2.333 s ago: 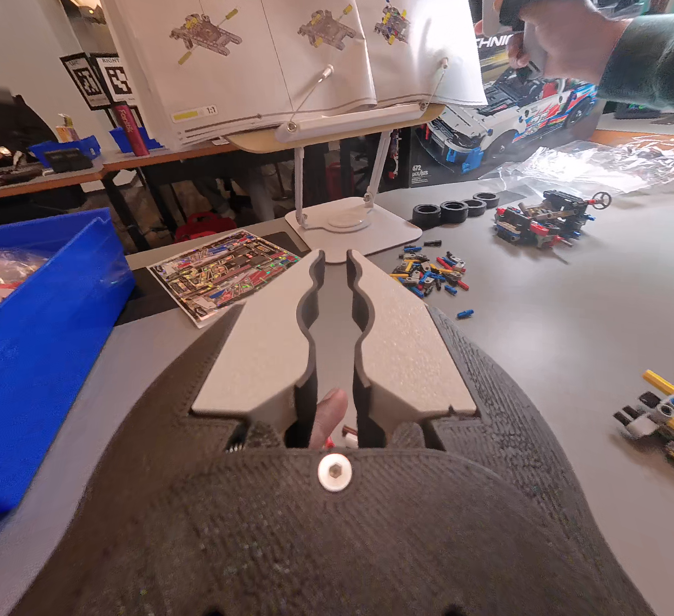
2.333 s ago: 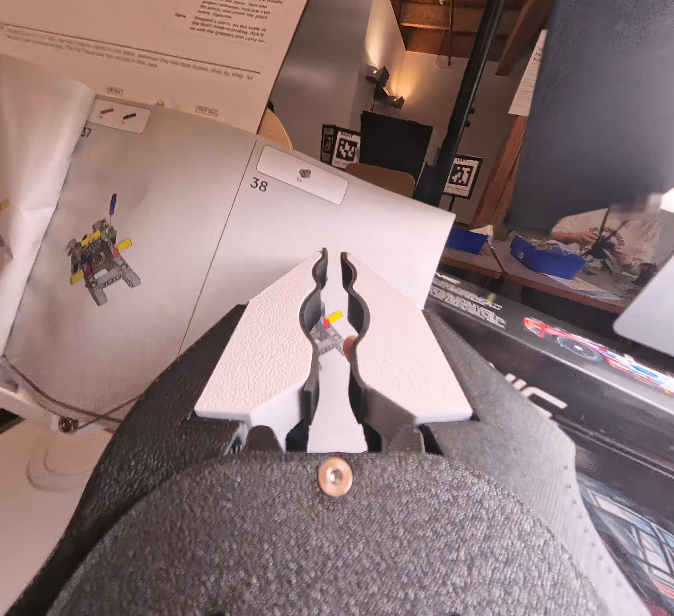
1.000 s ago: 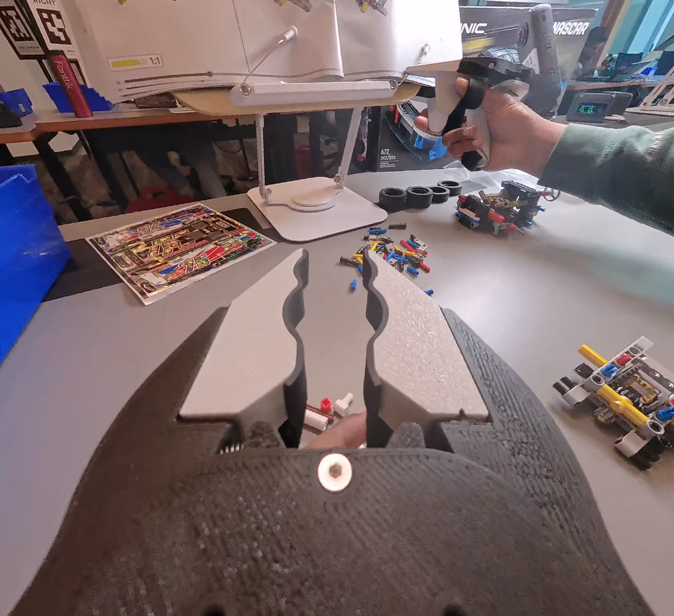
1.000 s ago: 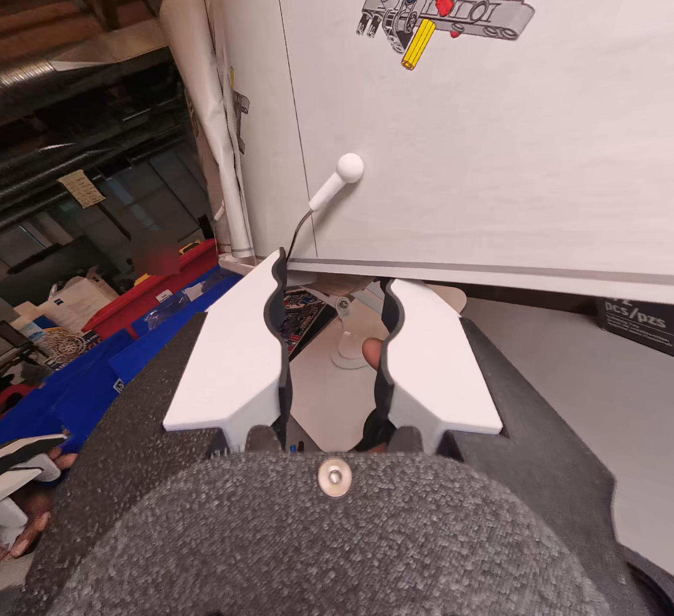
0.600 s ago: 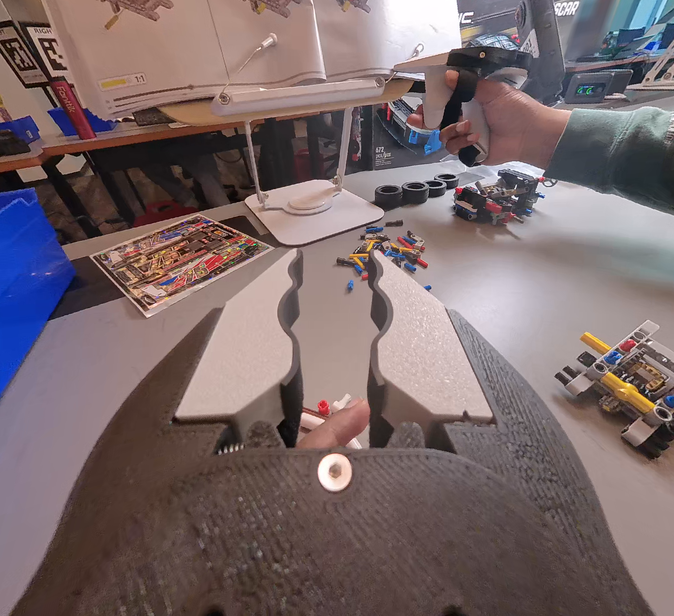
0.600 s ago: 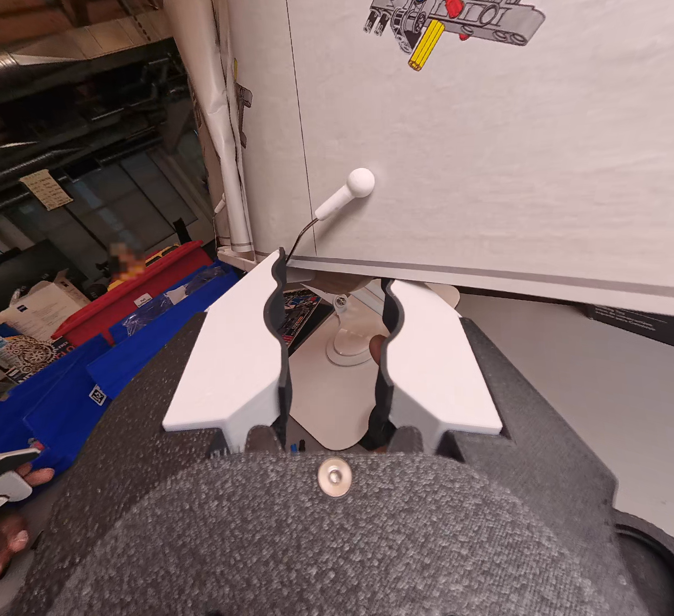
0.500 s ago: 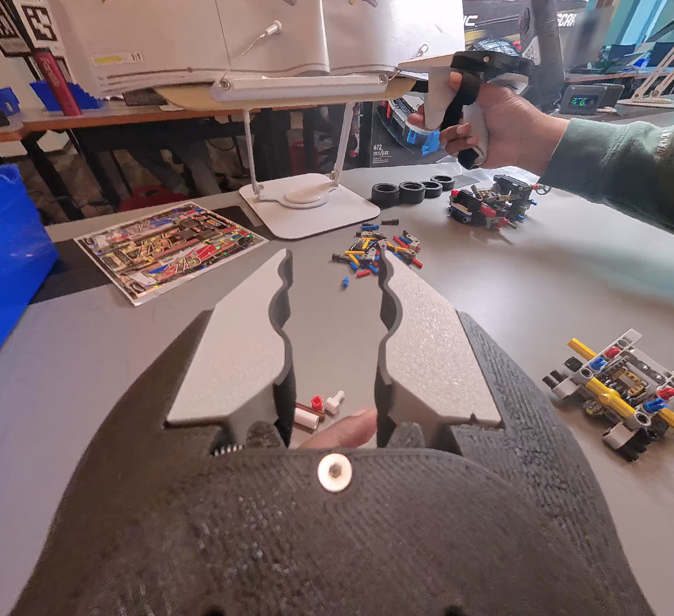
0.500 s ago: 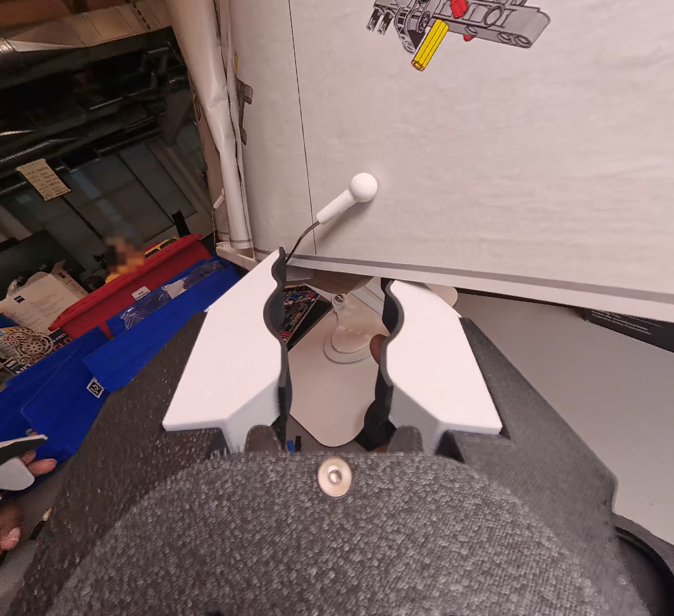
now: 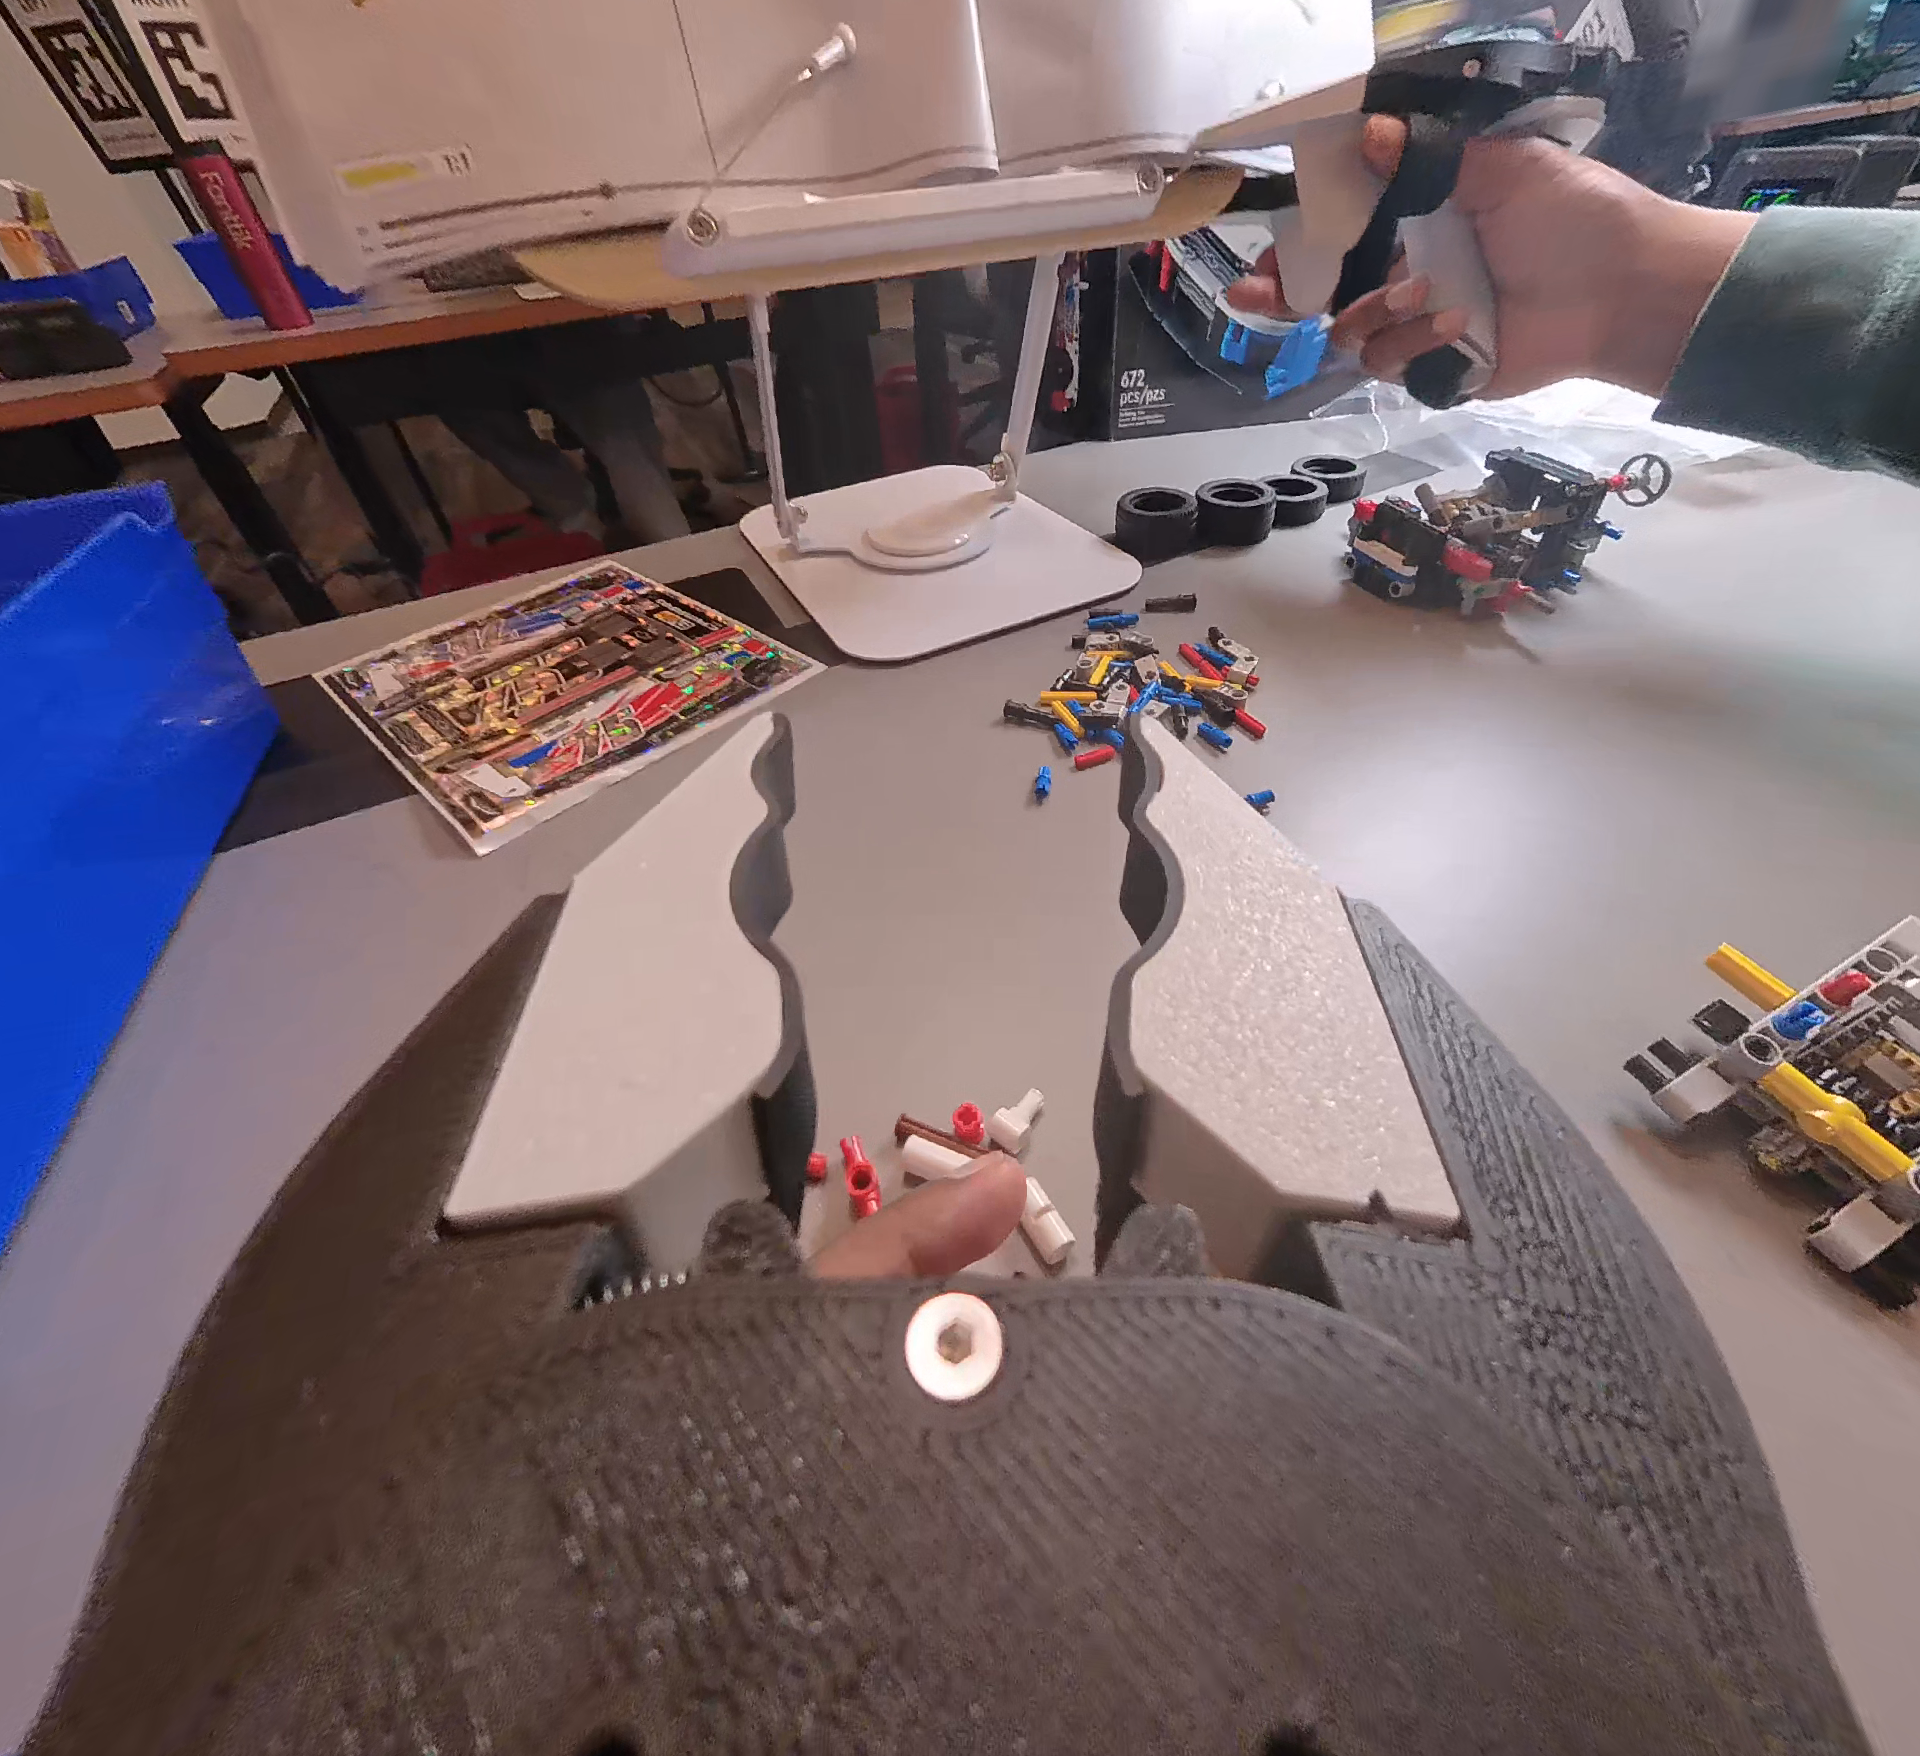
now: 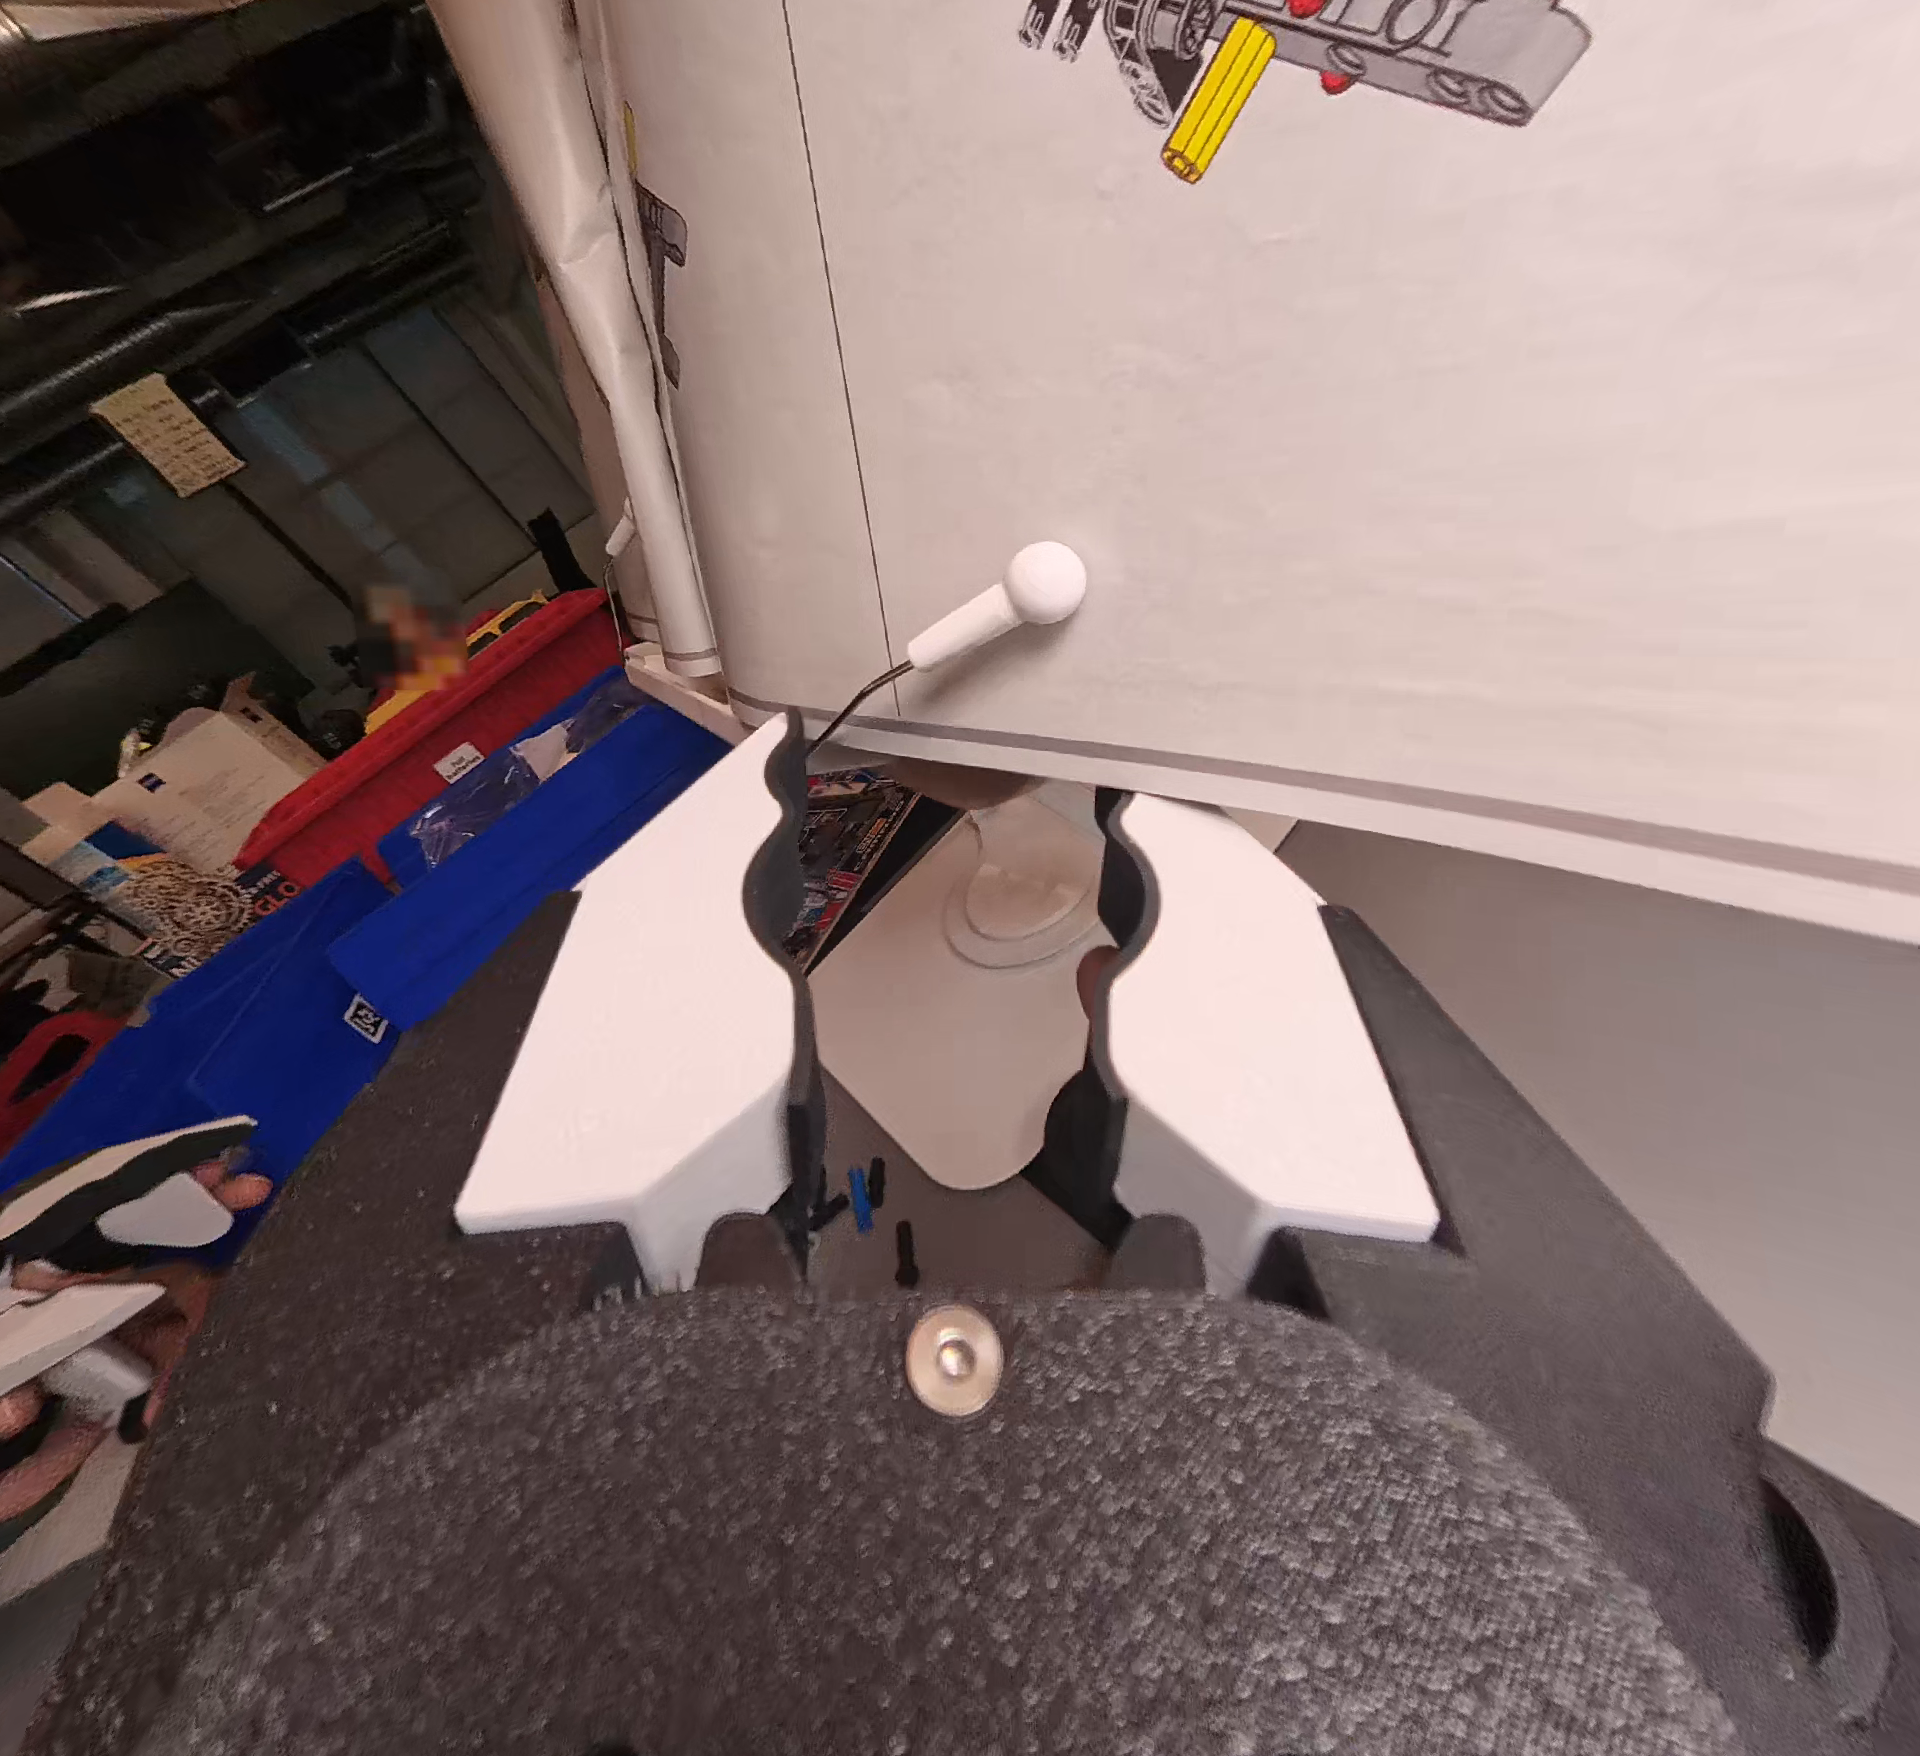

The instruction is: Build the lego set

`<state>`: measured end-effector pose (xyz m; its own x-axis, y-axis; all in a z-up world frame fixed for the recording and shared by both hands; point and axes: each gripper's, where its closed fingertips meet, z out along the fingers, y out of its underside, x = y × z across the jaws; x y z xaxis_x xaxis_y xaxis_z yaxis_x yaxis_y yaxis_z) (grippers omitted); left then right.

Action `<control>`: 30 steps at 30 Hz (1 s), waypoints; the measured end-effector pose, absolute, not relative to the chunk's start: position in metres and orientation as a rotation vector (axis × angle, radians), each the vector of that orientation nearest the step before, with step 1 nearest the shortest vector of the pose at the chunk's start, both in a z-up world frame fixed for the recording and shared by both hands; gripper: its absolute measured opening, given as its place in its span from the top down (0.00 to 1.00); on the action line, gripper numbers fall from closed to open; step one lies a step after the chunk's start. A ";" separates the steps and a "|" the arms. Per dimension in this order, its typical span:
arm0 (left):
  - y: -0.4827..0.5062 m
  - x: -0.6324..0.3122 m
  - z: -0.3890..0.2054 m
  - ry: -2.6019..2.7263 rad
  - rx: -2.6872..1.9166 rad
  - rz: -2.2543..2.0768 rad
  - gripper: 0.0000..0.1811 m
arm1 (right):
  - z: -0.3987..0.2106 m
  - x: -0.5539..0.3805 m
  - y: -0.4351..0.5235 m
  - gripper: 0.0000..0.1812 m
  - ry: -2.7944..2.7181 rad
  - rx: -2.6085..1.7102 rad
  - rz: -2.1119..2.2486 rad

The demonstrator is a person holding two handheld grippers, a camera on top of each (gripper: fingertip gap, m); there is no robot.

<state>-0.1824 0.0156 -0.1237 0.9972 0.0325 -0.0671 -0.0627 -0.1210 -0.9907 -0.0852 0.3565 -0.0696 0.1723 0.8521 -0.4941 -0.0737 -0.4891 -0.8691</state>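
Note:
My left gripper is open and empty above the grey table. A few small red, white and brown pieces lie on the table between its fingers near their base, beside a fingertip. A pile of small coloured pieces lies just beyond its tips. A grey and yellow sub-assembly lies at the right. A black chassis assembly and a row of black tyres lie farther back. My right gripper is open and empty, held up close under the instruction booklet; it also shows in the left wrist view, in a hand.
The booklet rests on a white stand at the table's back. A sticker sheet lies left of the stand's base. A blue bin stands at the left edge. The set's box stands behind the tyres. The left gripper's tips are roughly 35 cm from the right gripper's.
My left gripper has opened wider and dropped slightly toward the table. My right gripper came down from the upper pages to the booklet's lower edge and opened, then stayed nearly still.

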 end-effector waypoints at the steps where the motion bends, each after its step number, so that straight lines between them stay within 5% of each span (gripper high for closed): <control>1: 0.014 -0.185 -0.121 0.024 -1.683 0.090 0.67 | -0.070 -0.081 0.353 0.67 -0.761 -1.645 1.437; 8: 0.017 -0.189 -0.116 0.117 -1.720 0.097 0.87 | -0.055 -0.020 0.269 0.68 -0.969 -1.547 1.251; 12: 0.026 -0.180 -0.116 0.191 -1.747 0.057 0.99 | -0.054 0.027 0.184 0.80 -1.064 -1.447 1.146; 17: 0.036 -0.169 -0.119 0.180 -1.728 -0.007 1.00 | -0.094 0.050 0.116 1.00 -1.083 -1.470 0.965; 23: 0.026 -0.159 -0.124 0.151 -1.675 -0.002 0.84 | -0.163 0.013 0.113 1.00 -1.333 -1.521 0.690; 26: 0.025 -0.155 -0.121 0.161 -1.653 -0.043 0.73 | -0.193 -0.018 0.134 0.89 -1.439 -1.631 0.665; 30: 0.019 -0.148 -0.130 0.218 -1.681 -0.089 0.66 | -0.208 -0.050 0.181 0.88 -1.528 -1.652 0.523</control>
<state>-0.1482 0.0191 -0.1296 0.9783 -0.1954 -0.0691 -0.0914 -0.1077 -0.9900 -0.0503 0.1811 -0.2075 0.1818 0.9590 0.2175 0.6246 0.0582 -0.7787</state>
